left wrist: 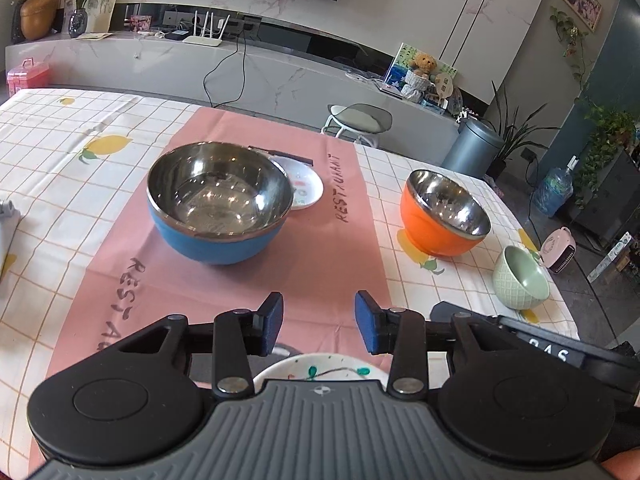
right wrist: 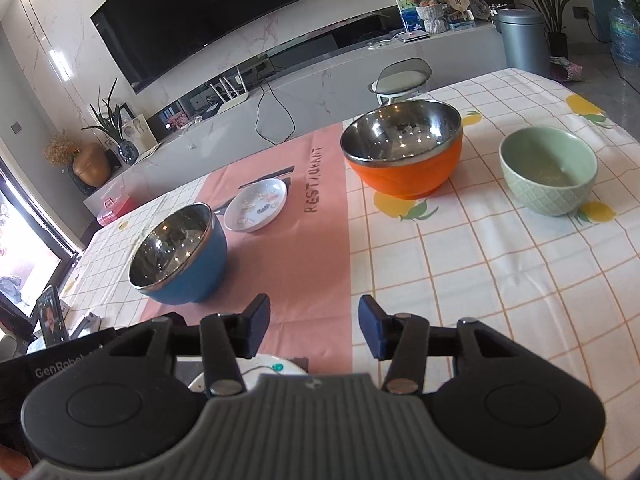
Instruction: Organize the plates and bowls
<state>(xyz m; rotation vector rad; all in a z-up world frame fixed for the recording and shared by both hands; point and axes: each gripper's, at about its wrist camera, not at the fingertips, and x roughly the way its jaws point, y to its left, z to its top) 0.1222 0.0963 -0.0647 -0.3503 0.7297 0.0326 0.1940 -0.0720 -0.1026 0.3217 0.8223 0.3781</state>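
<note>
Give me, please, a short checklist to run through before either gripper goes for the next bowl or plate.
1. Left gripper empty: ok, jaws apart, nothing between them.
2. Right gripper empty: ok, jaws apart, nothing between them.
3. Blue bowl upright and empty: ok, standing on the pink mat.
4. Small white plate free to lift: cannot tell, the blue bowl hides its near edge in the left wrist view; the right wrist view shows them close together.
5. Orange bowl and green bowl apart: ok, a gap of tablecloth between them.
6. Painted plate beneath the grippers settled flat: cannot tell, mostly hidden.
</note>
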